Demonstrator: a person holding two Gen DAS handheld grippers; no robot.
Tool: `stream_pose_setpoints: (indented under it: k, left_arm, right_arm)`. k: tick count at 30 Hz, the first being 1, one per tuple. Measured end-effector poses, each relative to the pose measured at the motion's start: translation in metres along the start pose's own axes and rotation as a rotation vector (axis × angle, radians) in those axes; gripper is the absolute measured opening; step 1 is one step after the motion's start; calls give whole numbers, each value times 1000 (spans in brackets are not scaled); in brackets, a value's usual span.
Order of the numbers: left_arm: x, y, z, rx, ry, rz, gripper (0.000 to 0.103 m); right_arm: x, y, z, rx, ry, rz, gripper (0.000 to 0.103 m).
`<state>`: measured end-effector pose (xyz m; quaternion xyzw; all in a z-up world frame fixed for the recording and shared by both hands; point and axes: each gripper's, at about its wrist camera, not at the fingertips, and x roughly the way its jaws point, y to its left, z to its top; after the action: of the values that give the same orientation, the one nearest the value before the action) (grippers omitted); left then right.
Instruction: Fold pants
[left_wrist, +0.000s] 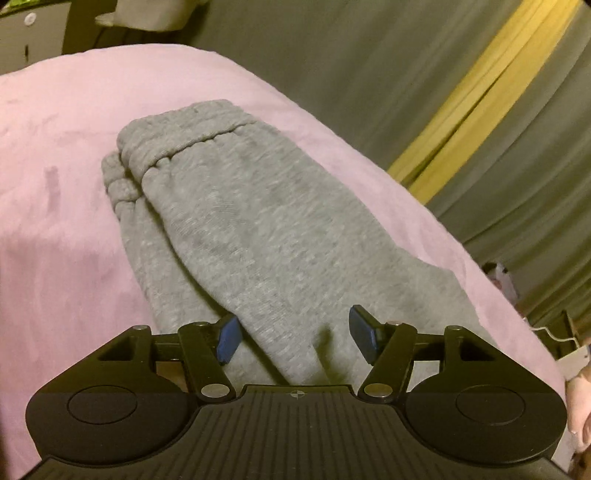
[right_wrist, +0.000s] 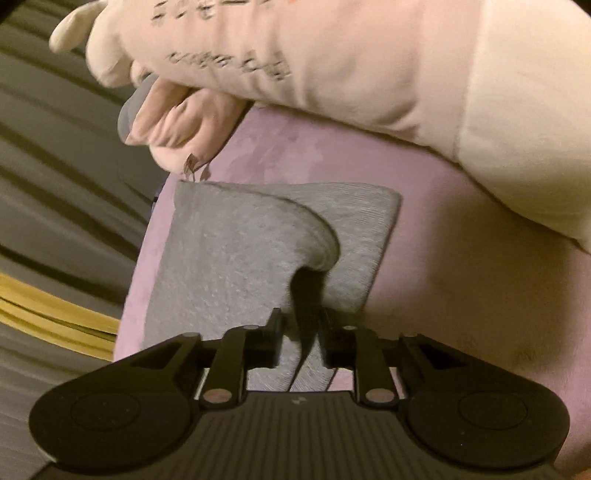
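Two grippers work on the grey pants (left_wrist: 236, 206), which lie folded on the pink bed cover (left_wrist: 55, 192) in the frame centre. The left gripper (left_wrist: 293, 334) is spread wide above the cloth — the right gripper (right_wrist: 301, 332) pinches a raised fold of the pants.

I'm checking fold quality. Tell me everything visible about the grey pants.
The heather-grey fleece sweatpants lie folded on the pink bedspread, gathered elastic waistbands stacked at the far end. The left gripper hovers open over the near edge. The right gripper pinches a raised fold of cloth, layers below lying flat.
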<state>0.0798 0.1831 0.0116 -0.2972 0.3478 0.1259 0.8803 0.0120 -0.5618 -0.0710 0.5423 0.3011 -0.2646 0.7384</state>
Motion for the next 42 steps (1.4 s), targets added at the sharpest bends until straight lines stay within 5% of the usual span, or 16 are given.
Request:
stream_pose_setpoints:
  k: [2, 7, 8, 10, 11, 22, 25, 26, 29, 36, 38, 42]
  left_arm:
    - [-2, 0, -1, 19, -7, -2, 70]
    - [-1, -6, -2, 3, -10, -16, 72]
    - [-1, -5, -2, -10, -9, -19, 72]
    - [-2, -4, -2, -32, -11, -30, 72]
    - [-3, -3, -2, -37, -15, -34, 71]
    - [8, 11, 6, -88, -1, -21, 73]
    - [18, 14, 8, -89, 25, -12, 45]
    - [20, 13, 9, -78, 36, 11, 23]
    - [6, 11, 16, -63, 2, -2, 13]
    - [-37, 9, 23, 7, -77, -83, 12]
    - [-30, 15, 17, 27, -38, -39, 13]
    - [-9, 16, 5, 105, 44, 131, 33]
  right_arm:
    - [-1, -2, 5, 3, 1, 41, 60]
    - [8, 9, 9, -72, -13, 55, 62]
    - [11, 10, 9, -82, -15, 50, 59]
    - [14, 10, 11, -82, -9, 47, 14]
    - [15, 10, 11, -78, -6, 50, 10]
    - [26, 5, 13, -12, -24, 83, 17]
    - [28, 21, 12, -92, -39, 24, 11]
    - [27, 28, 12, -126, -50, -1, 7]
    - [14, 52, 14, -237, -97, -50, 5]
    - [-46, 70, 15, -382, -275, -37, 5]
    - [-40, 59, 12, -399, -255, -85, 5]
    - [-8, 29, 8, -402, -124, -206, 6]
